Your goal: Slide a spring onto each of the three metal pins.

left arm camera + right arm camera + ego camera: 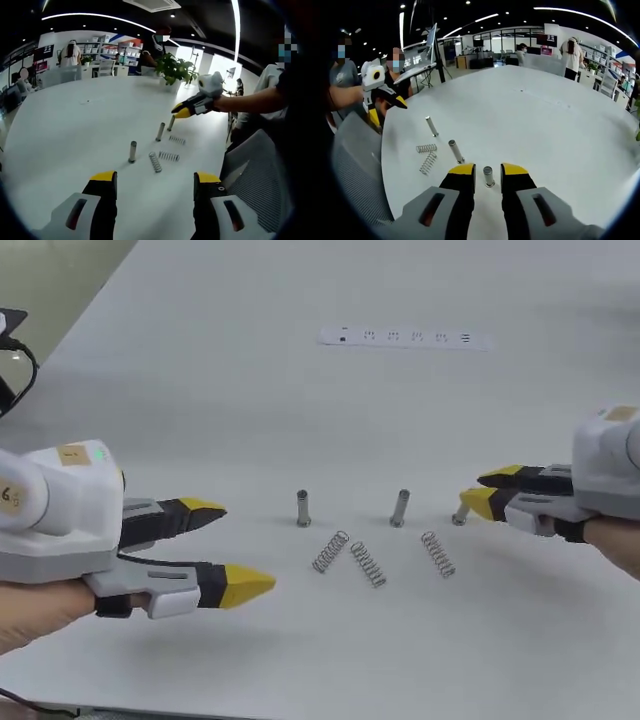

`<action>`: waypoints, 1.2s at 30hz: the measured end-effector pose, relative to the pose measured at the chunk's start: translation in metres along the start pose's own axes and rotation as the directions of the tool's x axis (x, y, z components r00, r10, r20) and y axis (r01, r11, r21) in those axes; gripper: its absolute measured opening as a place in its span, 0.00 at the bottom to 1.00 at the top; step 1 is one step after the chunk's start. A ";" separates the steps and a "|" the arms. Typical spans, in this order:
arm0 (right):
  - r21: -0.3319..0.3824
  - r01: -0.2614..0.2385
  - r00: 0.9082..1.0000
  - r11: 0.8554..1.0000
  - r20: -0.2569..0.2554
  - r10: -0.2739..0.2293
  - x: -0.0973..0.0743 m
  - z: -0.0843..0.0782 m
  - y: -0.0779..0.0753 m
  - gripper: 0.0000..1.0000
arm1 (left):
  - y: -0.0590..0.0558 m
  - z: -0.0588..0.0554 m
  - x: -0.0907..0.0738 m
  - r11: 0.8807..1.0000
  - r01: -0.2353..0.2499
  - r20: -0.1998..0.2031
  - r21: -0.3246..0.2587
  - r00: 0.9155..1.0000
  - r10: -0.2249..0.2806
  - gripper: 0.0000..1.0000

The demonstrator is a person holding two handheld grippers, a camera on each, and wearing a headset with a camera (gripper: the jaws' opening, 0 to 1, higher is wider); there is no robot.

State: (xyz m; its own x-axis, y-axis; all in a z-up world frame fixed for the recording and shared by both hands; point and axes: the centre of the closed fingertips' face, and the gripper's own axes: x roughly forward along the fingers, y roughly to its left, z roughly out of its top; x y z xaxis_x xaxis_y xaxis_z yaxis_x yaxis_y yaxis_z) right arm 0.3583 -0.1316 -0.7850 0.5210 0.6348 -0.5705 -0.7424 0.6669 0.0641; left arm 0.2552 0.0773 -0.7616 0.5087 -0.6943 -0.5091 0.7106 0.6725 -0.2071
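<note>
Three short metal pins stand upright in a row on the white table point(300, 410): left pin point(303, 508), middle pin point(400, 508), right pin point(460, 515). Just in front of them lie three loose springs point(329, 552) point(368, 564) point(437, 554). My right gripper point(478, 492) is open, level with the right pin; in the right gripper view that pin point(488, 176) stands between the jaw tips point(487, 171) without touching them. My left gripper point(228, 546) is open and empty, left of the left pin point(132, 151), with two springs point(155, 162) point(169, 156) ahead of it.
A white power strip point(405, 337) lies far back on the table. A black cable object point(12, 360) sits at the left edge. A grey mesh chair point(260, 175) stands at the near side. People and desks fill the room behind.
</note>
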 end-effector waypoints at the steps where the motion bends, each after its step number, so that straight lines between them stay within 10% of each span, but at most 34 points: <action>1: 0.005 0.001 1.000 1.000 0.008 -0.001 -0.001 0.001 0.000 0.19 | 0.000 0.000 0.000 1.000 0.000 0.001 -0.002 1.000 0.000 0.57; 20: 0.022 0.016 0.994 1.000 0.112 -0.018 -0.026 0.020 -0.001 0.26 | 0.001 0.007 0.001 1.000 0.001 0.024 -0.015 1.000 0.000 0.57; 36: 0.035 0.054 0.992 0.998 0.108 -0.058 -0.056 0.003 -0.005 0.23 | 0.000 0.011 0.003 1.000 0.000 0.039 -0.026 0.999 0.001 0.57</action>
State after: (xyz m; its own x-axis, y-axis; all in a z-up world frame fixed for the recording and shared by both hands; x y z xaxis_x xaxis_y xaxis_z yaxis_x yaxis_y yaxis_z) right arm 0.3344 -0.1694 -0.7515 0.6057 0.6337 -0.4812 -0.6978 0.7137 0.0615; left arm 0.2619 0.0722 -0.7534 0.5281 -0.7027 -0.4767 0.6976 0.6791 -0.2283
